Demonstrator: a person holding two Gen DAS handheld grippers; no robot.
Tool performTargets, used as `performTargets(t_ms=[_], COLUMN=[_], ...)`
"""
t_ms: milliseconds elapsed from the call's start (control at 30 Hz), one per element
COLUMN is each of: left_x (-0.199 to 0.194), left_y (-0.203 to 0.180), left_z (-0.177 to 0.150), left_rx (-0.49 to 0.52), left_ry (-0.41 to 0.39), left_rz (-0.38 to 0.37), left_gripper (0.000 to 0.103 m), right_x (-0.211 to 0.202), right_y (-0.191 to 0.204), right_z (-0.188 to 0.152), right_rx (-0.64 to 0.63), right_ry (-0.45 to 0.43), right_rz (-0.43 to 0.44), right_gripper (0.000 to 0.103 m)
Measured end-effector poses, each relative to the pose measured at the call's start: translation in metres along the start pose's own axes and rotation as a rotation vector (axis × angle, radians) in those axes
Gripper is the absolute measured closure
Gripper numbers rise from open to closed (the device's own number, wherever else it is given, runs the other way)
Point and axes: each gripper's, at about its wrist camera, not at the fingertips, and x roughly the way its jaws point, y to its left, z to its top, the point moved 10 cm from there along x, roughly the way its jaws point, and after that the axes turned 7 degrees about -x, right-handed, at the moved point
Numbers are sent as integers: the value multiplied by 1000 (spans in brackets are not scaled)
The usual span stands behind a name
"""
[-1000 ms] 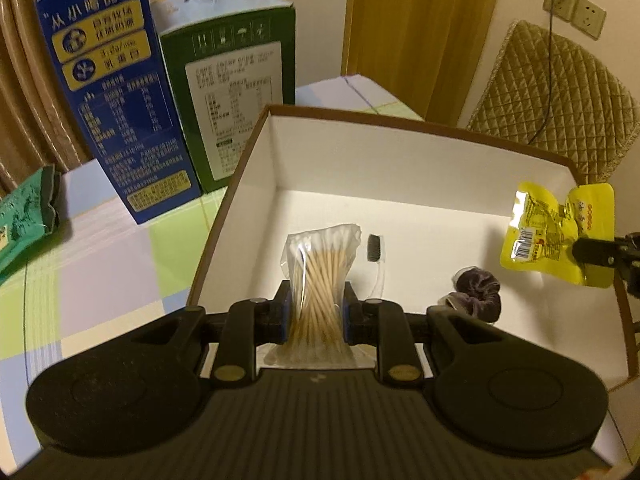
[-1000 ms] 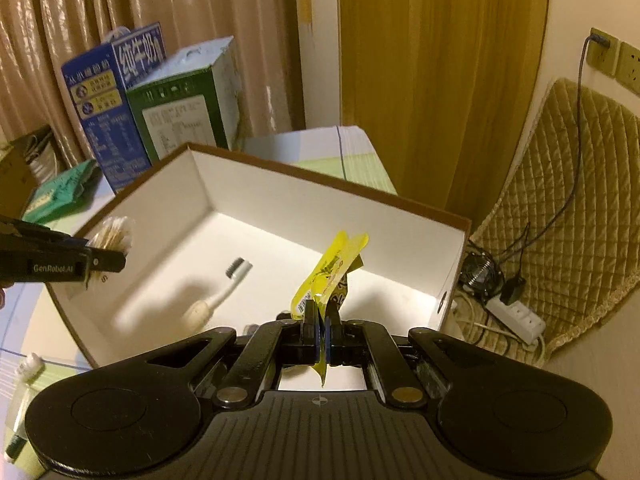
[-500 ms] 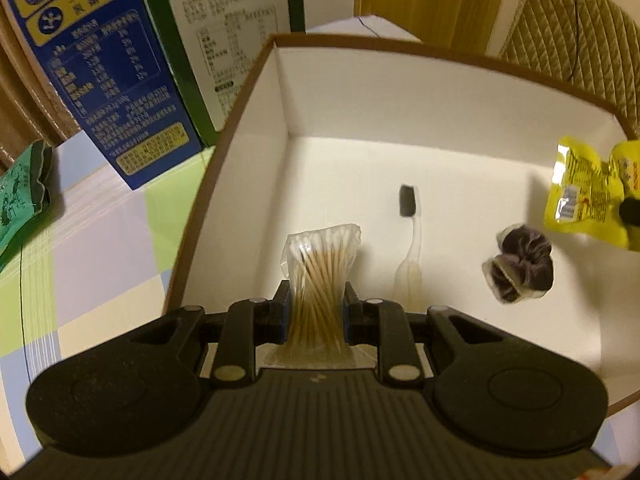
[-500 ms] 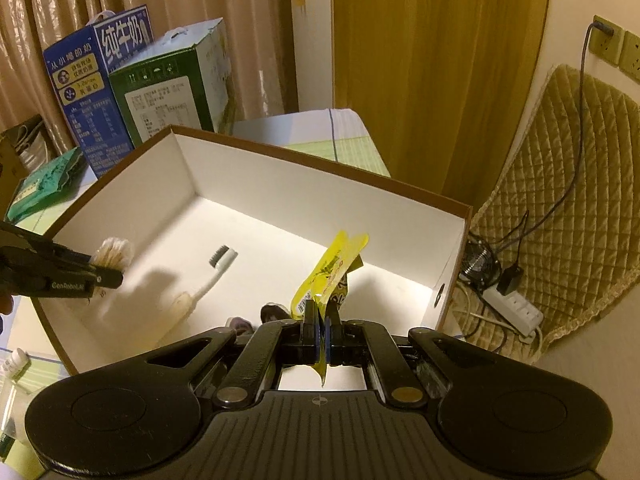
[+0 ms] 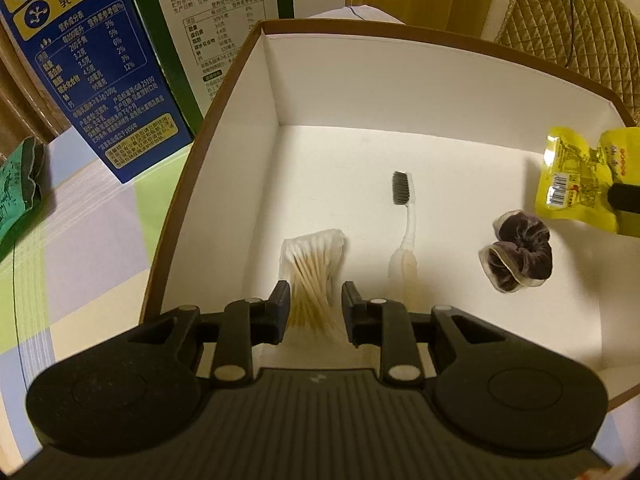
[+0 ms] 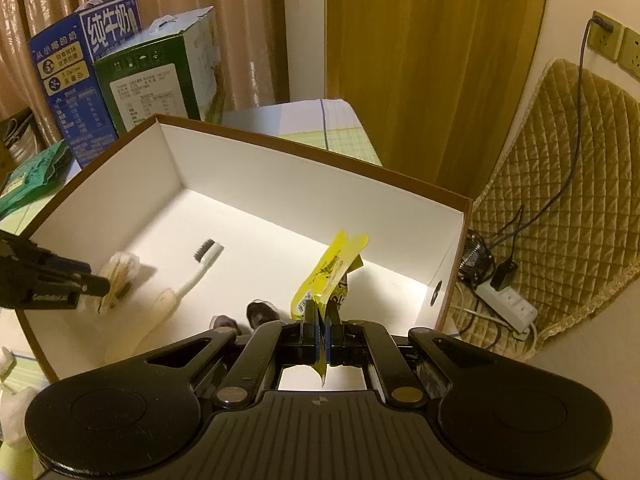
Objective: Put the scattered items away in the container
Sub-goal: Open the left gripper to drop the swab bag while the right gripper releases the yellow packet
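Note:
A brown box with white inside [image 5: 276, 80] [image 6: 316, 168] holds a toothbrush [image 5: 406, 220] [image 6: 192, 276] and a dark purple scrunchie [image 5: 516, 256] [image 6: 260, 312]. My left gripper [image 5: 315, 300] is down inside the box at its left side, jaws slightly parted around a bag of cotton swabs [image 5: 314, 276] [image 6: 118, 278] that rests on the box floor. My right gripper [image 6: 322, 336] is shut on a yellow snack packet [image 6: 330, 276] [image 5: 576, 180] and holds it above the box's right part.
A blue milk carton [image 5: 80, 64] [image 6: 80, 76] and a green carton [image 5: 216, 12] [image 6: 160, 76] stand behind the box on the checked tablecloth [image 5: 80, 240]. A green packet [image 5: 16, 184] [image 6: 32, 176] lies at the left. A quilted chair [image 6: 560, 184] and power strip [image 6: 508, 304] are at the right.
My left gripper lowered the cotton swab bag into the box onto the floor and its jaws have eased apart. My right gripper moved slightly further over the box with the yellow packet.

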Motion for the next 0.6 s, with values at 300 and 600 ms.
performTargets(t_ms=[300, 600], left_x=[-8, -23], left_y=[-2, -7], left_z=[-2, -7], left_rx=[-13, -11], left_ry=[-16, -57], left_rz=[-15, 2], left_gripper=[76, 54], right_x=[9, 3], right_y=[-3, 1], right_z=[1, -4], right_rx=[10, -4], right_ry=[-7, -21], right_rz=[-4, 55], right_gripper=[103, 67])
